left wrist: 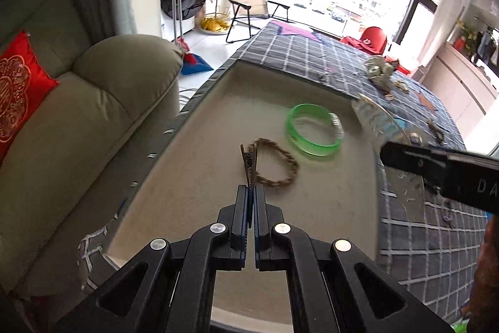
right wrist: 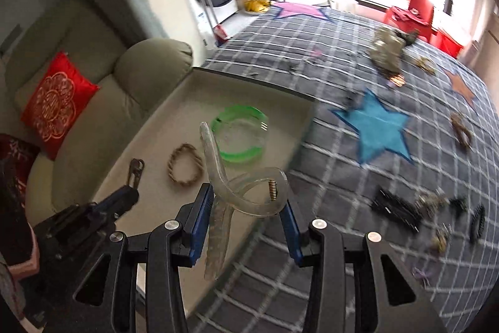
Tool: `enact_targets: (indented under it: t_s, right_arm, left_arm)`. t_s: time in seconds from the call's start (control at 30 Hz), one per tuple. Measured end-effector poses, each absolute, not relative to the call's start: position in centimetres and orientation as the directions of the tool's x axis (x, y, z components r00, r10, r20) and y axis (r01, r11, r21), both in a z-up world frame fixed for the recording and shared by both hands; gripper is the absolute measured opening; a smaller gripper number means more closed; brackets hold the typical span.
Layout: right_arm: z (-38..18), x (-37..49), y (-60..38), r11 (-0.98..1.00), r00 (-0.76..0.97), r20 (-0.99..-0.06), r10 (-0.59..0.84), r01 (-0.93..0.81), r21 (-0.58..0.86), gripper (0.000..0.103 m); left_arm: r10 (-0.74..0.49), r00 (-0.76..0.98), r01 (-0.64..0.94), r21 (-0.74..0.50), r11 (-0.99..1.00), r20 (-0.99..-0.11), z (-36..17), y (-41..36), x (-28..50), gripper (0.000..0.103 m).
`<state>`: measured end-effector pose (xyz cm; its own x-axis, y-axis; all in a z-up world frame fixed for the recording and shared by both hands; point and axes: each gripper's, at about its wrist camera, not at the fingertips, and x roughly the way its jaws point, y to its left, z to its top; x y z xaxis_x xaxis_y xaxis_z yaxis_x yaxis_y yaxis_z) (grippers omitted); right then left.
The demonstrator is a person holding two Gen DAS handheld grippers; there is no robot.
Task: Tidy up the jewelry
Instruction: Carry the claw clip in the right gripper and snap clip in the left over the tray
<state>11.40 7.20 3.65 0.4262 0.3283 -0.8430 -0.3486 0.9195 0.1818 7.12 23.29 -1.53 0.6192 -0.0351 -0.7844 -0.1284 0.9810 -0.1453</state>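
A: What does your left gripper hold?

B: A small metal clip, pinched at its tail in jaws shut tight. It points up the frame over the beige tray, with the rope bracelet just right of it.

A: And your right gripper?

B: Its jaws sit half-wide, clamped on a clear hair claw, long arm upright, hanging over the tray's right edge. The green bangle lies just above it in the frame.

A: What blocks the drop?

B: Probably the bangle and bracelet; bare tray lies lower left. More clips wait on the checked blanket at right.
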Motion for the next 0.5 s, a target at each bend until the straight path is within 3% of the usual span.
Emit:
enact_targets:
  t_s: [0.5]
  right_arm:
    - [0.7,17.6,14.8,0.889,0.356,-0.869,0.343,-0.422,0.178,0.045]
  left_arm:
    - [0.01,0.559,-0.154,-0.092,0.984,-0.829,-4.0,24.5,9.8,0.004]
